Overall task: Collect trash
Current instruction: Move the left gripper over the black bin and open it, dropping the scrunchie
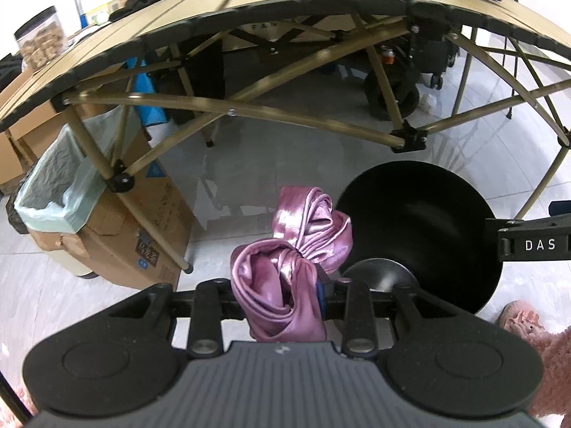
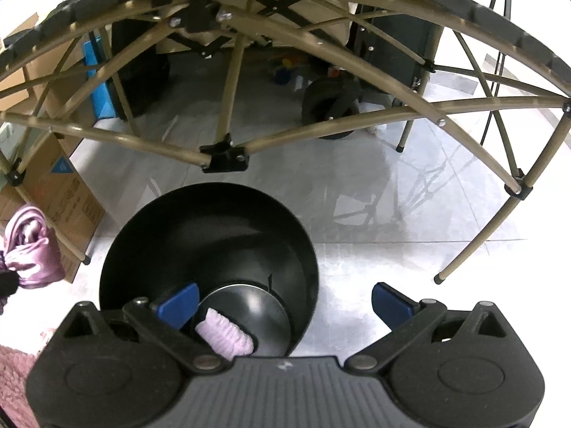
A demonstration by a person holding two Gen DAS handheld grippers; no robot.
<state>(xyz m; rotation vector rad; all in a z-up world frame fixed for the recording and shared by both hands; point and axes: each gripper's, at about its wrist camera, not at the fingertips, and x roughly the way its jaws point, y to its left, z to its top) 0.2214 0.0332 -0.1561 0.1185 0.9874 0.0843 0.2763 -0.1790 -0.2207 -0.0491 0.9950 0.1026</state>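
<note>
**A:** What is the left gripper doing?

**B:** Its jaws are clenched on a crumpled piece of shiny pink-purple satin fabric. The cloth bulges up and forward out of the jaws, knotted in the middle, with a second fold spreading beyond the fingertips.

**A:** And what lies around those jaws?

**B:** Just right of them and slightly ahead stands a round black plastic bin, open at the top; the fabric overlaps its left rim in the left wrist view. Far left of the jaws sits a brown cardboard box lined with a pale green plastic bag. Ahead and above runs a tan folding table with a slatted top and crossed metal legs. The floor is glossy grey tile.

**A:** And the right gripper?

**B:** Its jaws are released, blue pads spread wide, nothing between them. The left blue fingertip hangs over the open mouth of the black bin, while the right one is over bare floor.

**A:** Anything inside the bin?

**B:** A small ribbed pale lilac fabric piece lies on its bottom, just inside the left fingertip. The pink satin shows at the far left edge of the right wrist view, well clear of these jaws.
</note>
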